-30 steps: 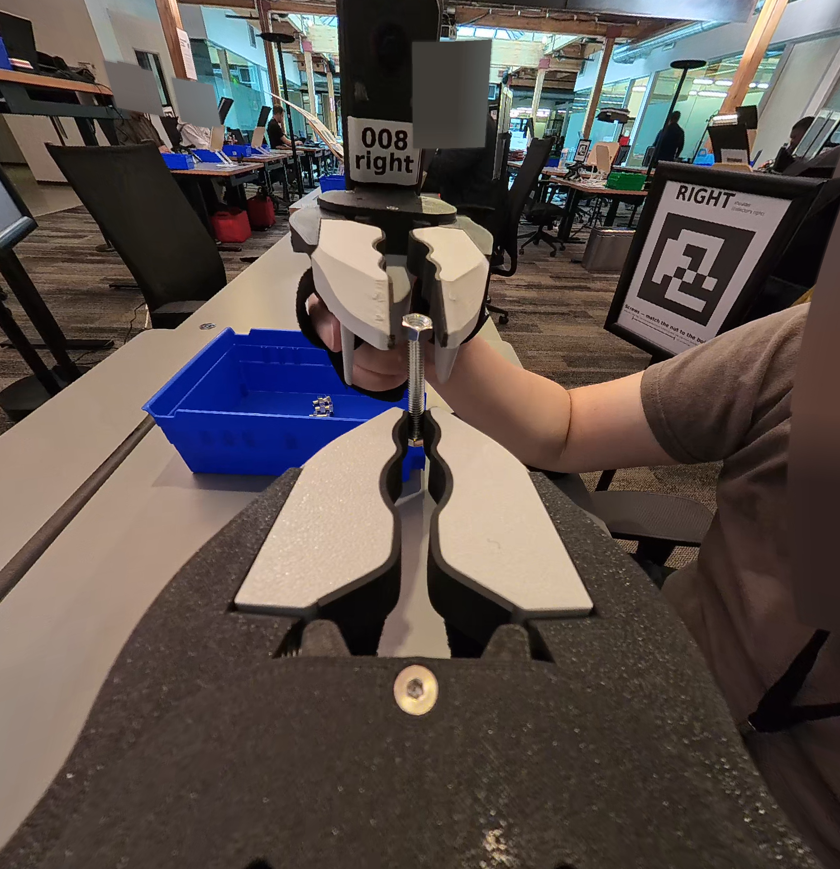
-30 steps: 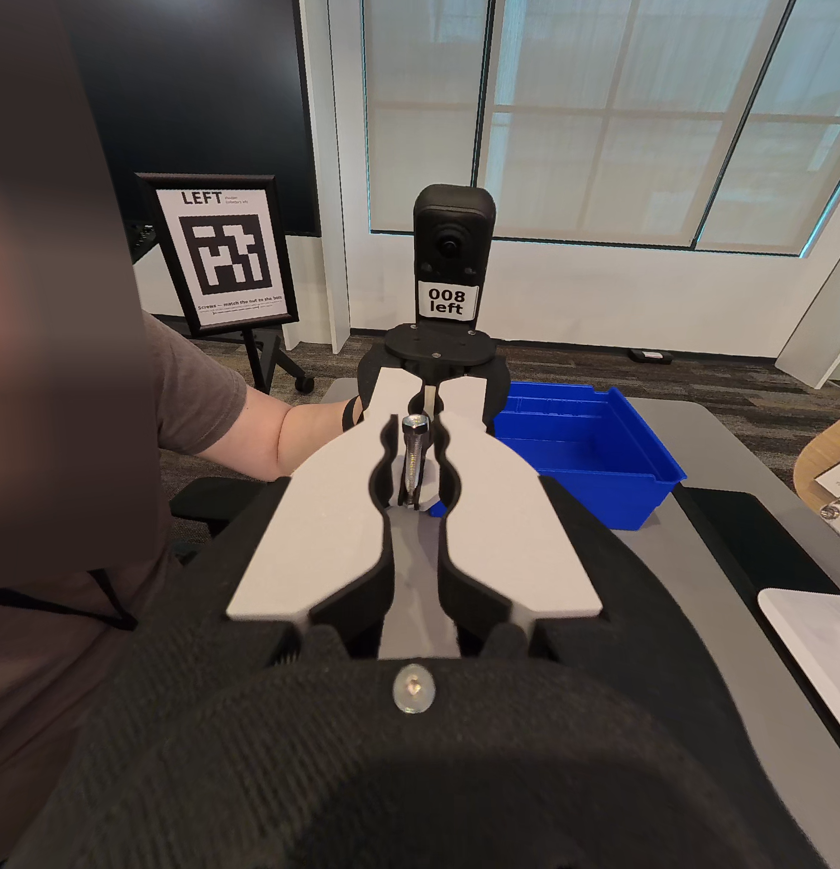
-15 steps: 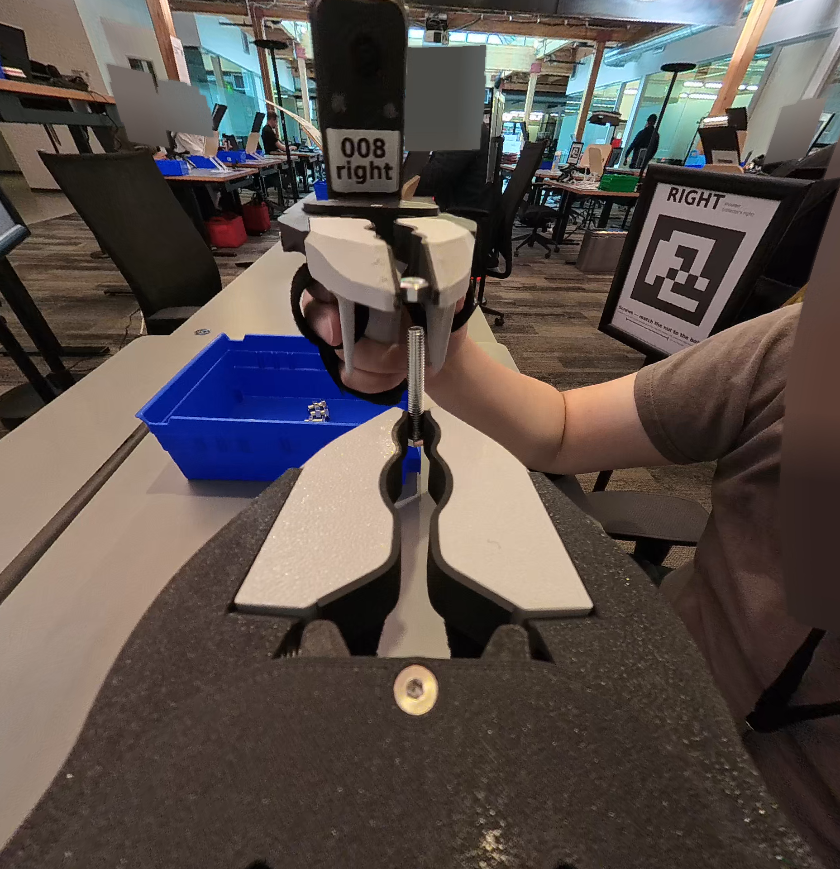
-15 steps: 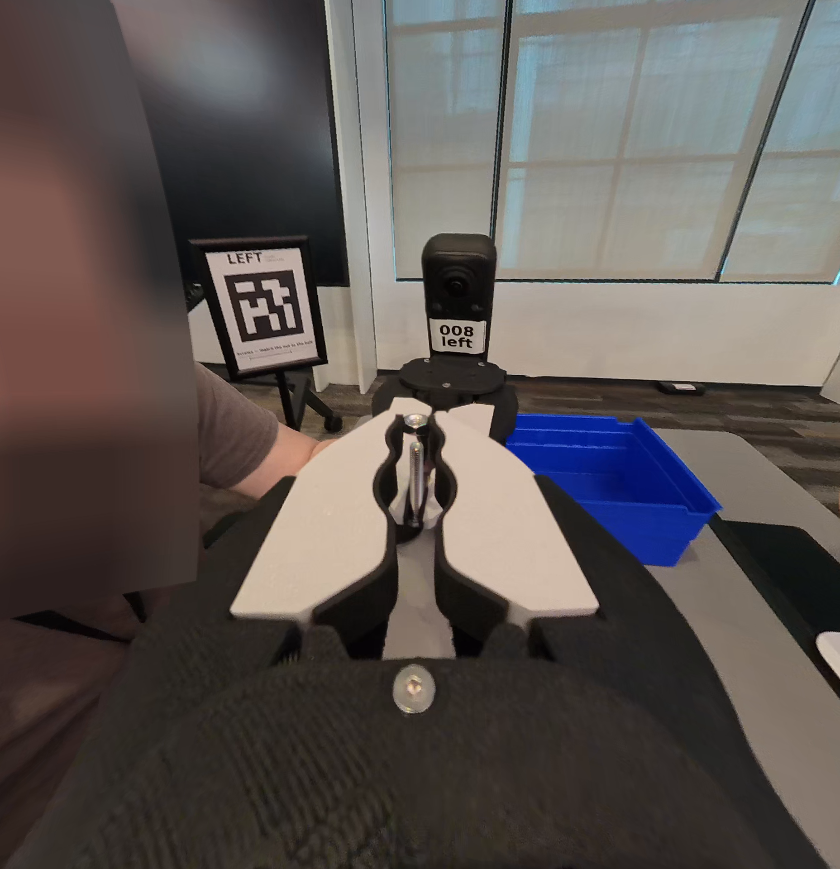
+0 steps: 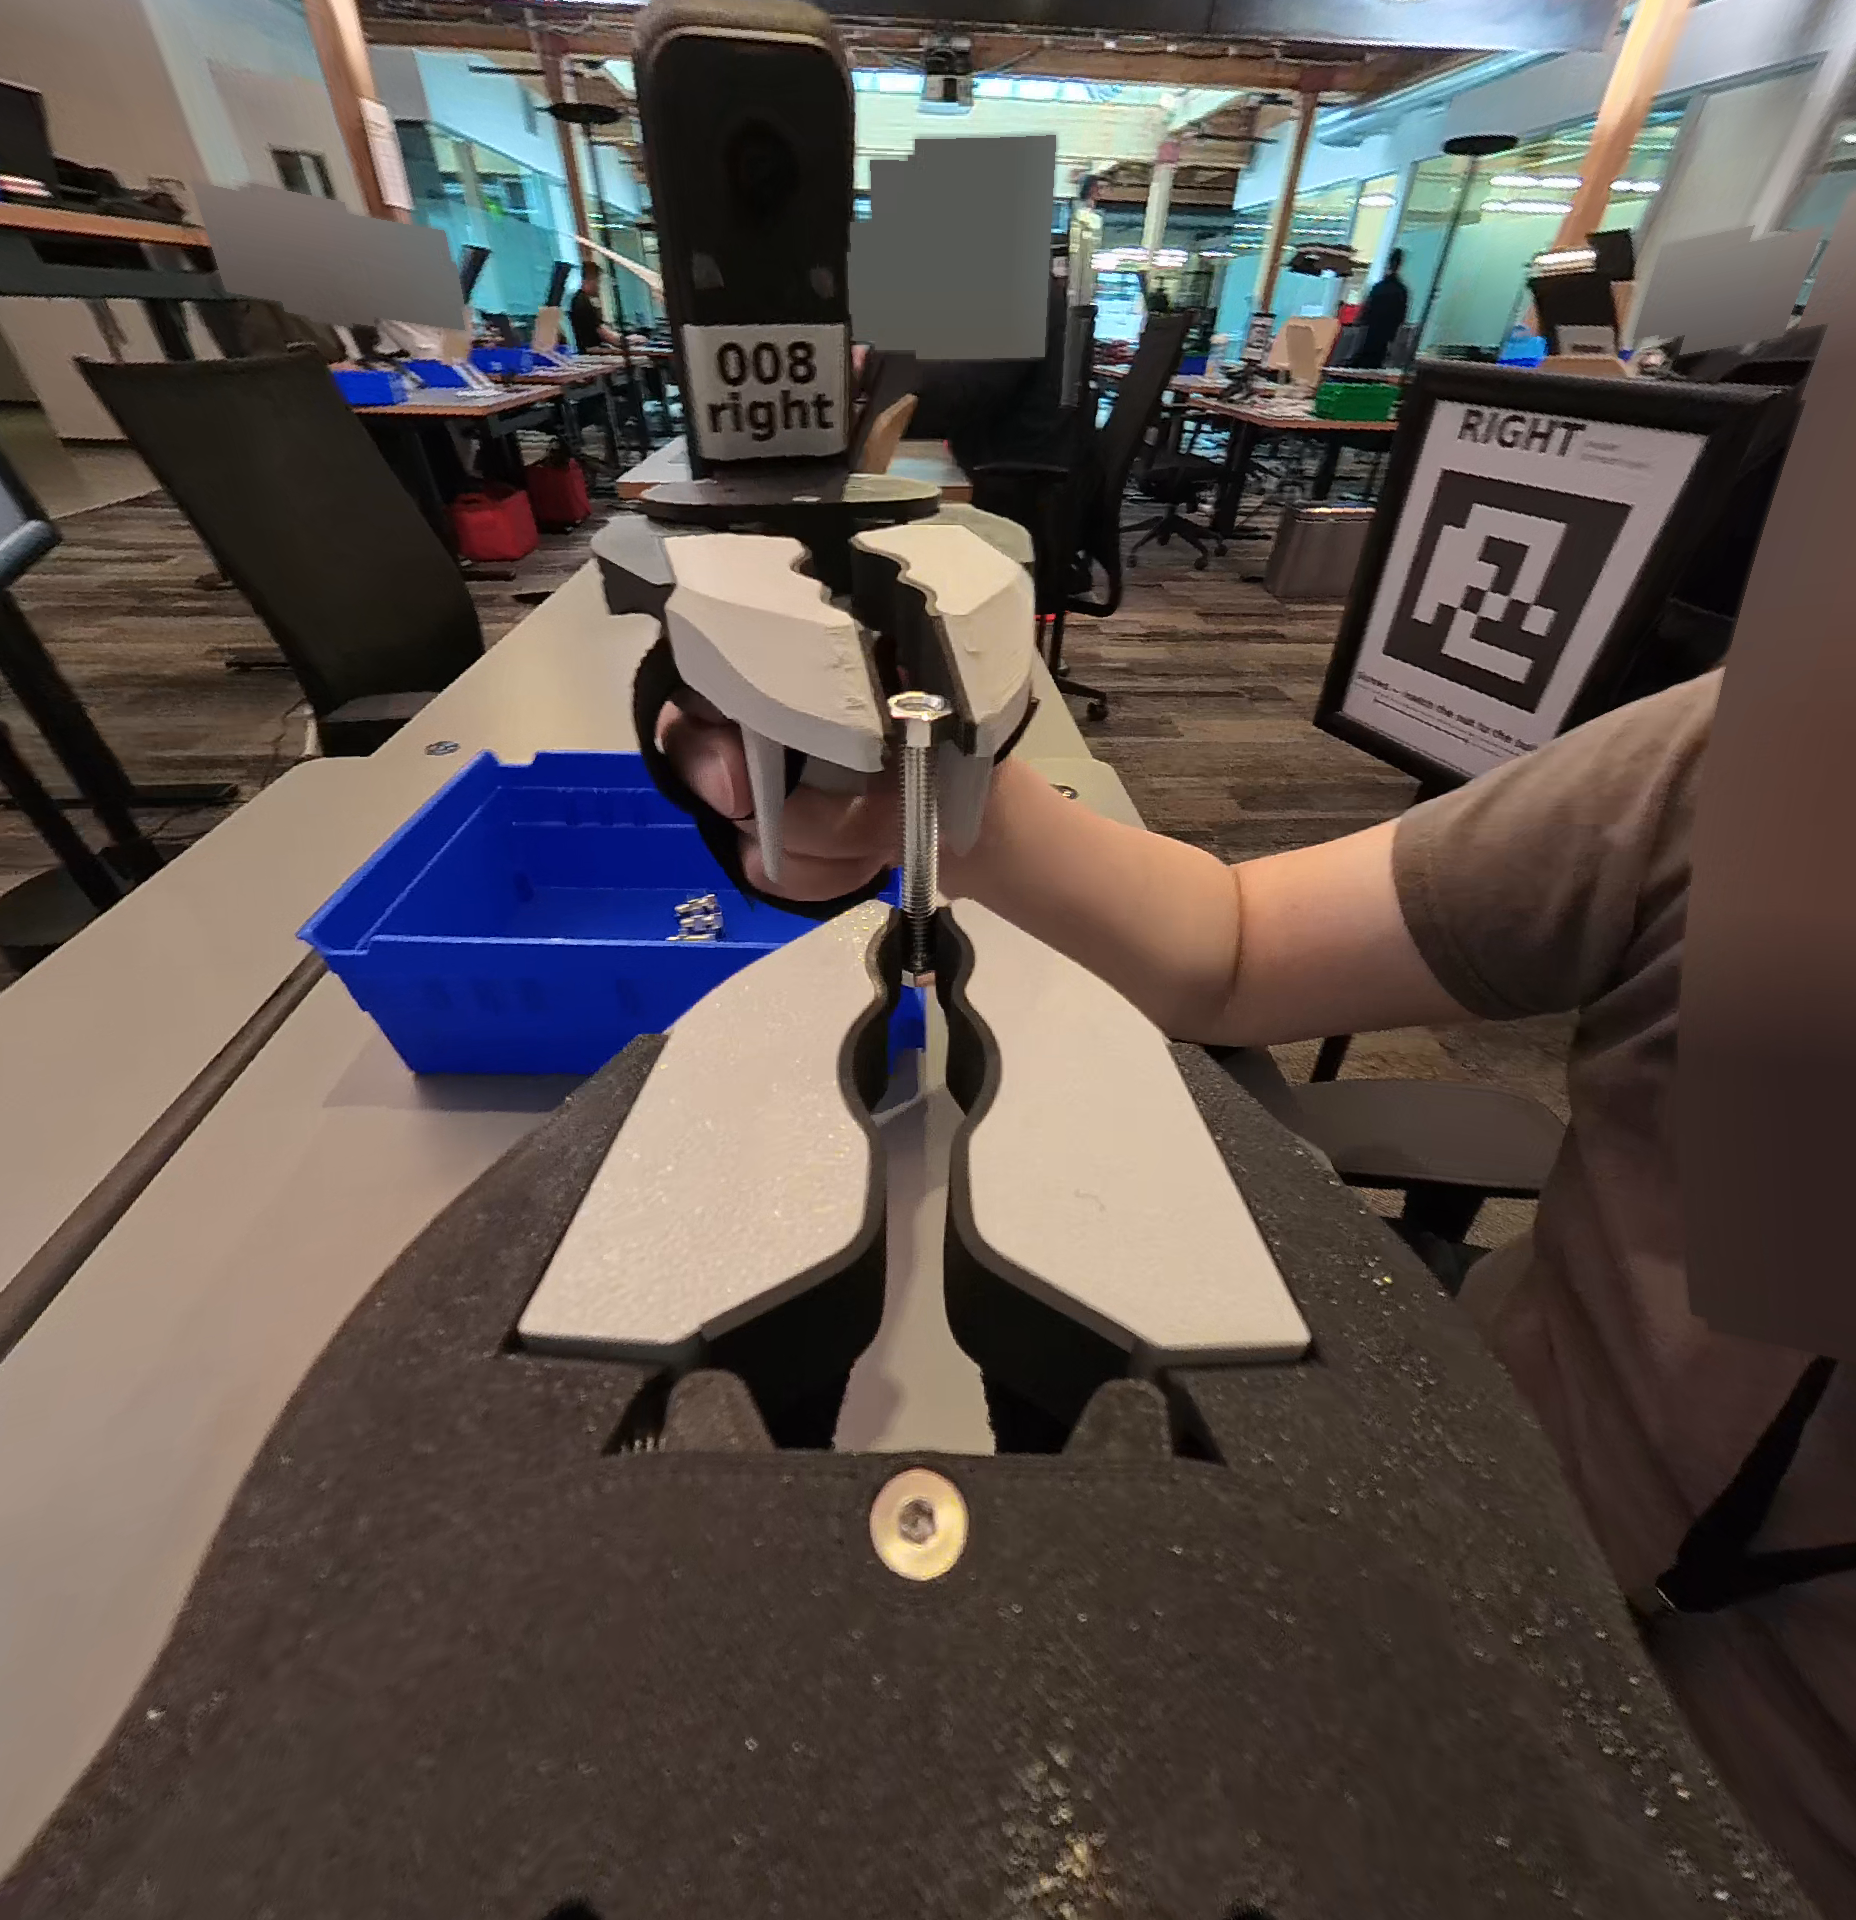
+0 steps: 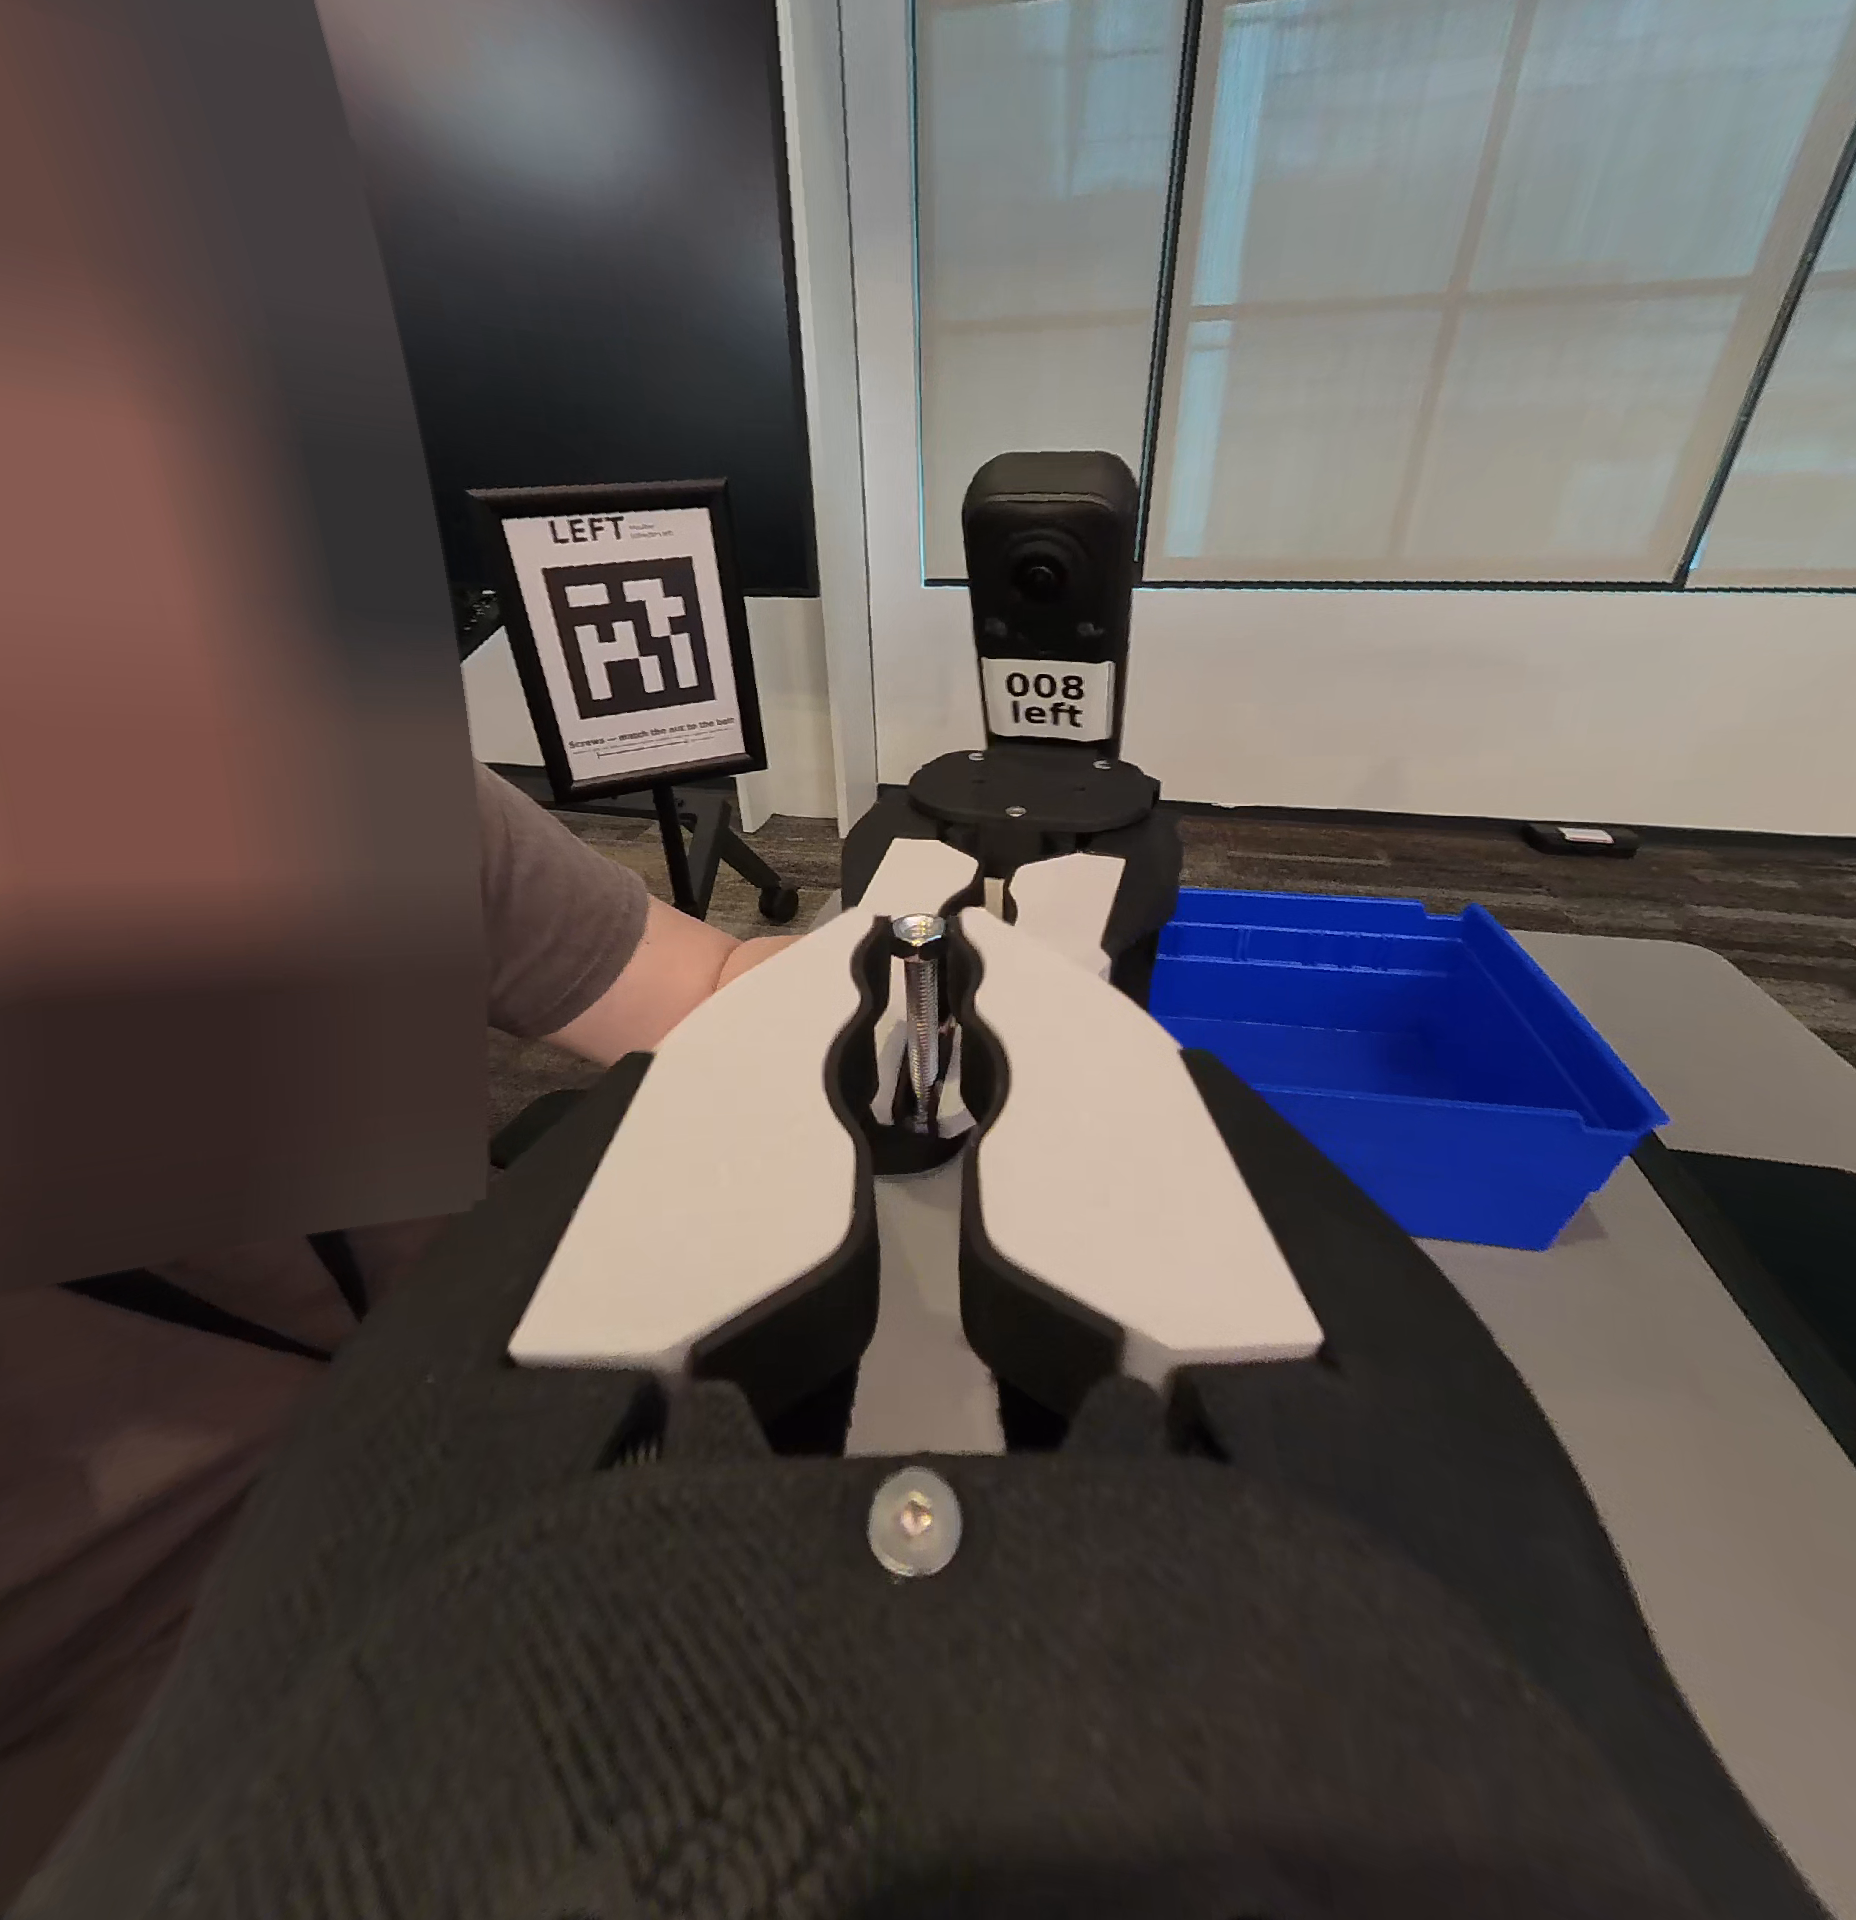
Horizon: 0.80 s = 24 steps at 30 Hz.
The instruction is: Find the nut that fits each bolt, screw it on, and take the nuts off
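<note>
A long silver bolt [image 5: 918, 821] stands upright between my two grippers, above the grey table [image 5: 124, 1195]. My left gripper [image 5: 916, 940] is shut on its threaded lower end; I cannot tell if a nut sits between the tips. My right gripper [image 5: 919, 727] faces me, held by a hand [image 5: 820, 842], and is shut on the bolt's hex head. In the right wrist view the right gripper [image 6: 916, 914] clamps the head, and the bolt [image 6: 919, 1023] runs down to the left gripper [image 6: 922, 1101]. Small silver nuts [image 5: 698, 920] lie in a blue bin [image 5: 436, 987].
The blue bin also shows in the right wrist view [image 6: 1423, 1143], beside the grippers. Framed marker signs stand on either side [image 5: 1506, 582] [image 6: 633, 634]. A black chair [image 5: 280, 520] stands beyond the table. The person's arm [image 5: 1163, 935] reaches in from the right.
The right gripper rocked up and back, then came down again, staying shut on the bolt head. The left gripper stayed put on the bolt's lower end.
</note>
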Each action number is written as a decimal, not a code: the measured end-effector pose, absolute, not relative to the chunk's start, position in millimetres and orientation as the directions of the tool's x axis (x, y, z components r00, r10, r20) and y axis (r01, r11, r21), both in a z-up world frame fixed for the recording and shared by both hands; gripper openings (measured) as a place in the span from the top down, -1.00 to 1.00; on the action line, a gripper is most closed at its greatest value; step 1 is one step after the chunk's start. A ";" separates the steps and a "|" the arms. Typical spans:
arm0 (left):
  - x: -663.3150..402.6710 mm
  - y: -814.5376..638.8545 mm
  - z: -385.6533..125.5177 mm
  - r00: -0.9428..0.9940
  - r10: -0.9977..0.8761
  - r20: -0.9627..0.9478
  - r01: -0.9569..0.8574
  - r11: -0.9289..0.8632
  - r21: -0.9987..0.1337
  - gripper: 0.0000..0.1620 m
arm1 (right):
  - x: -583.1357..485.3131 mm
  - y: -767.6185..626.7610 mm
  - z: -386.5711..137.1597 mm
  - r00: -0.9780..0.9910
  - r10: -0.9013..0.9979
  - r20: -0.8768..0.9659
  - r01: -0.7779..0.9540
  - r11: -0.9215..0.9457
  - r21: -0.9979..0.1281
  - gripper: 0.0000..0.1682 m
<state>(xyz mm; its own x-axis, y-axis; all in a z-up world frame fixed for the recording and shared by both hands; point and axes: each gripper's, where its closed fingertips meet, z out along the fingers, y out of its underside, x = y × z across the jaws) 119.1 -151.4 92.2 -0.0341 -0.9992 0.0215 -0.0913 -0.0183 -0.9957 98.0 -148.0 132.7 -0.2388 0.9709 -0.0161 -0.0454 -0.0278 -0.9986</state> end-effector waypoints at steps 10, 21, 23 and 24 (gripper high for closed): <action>121.7 -190.5 90.2 -0.267 -0.964 -0.007 -0.089 0.032 -0.995 0.94 | 103.1 -187.2 130.0 -0.424 0.901 0.097 -0.057 0.080 -0.995 0.87; 121.2 -194.1 88.0 -0.281 -0.960 -0.013 -0.106 0.044 -0.993 0.94 | 100.0 -190.7 127.7 -0.429 0.898 0.092 -0.038 0.084 -0.996 0.87; 120.8 -184.4 88.1 -0.223 -0.975 -0.014 -0.115 0.040 -0.993 0.94 | 98.0 -181.0 127.9 -0.381 0.922 0.063 -0.023 0.059 -0.998 0.87; 120.1 -178.7 88.9 -0.189 -0.982 -0.015 -0.114 0.037 -0.993 0.94 | 97.3 -175.5 128.8 -0.353 0.934 0.056 -0.024 0.051 -0.998 0.87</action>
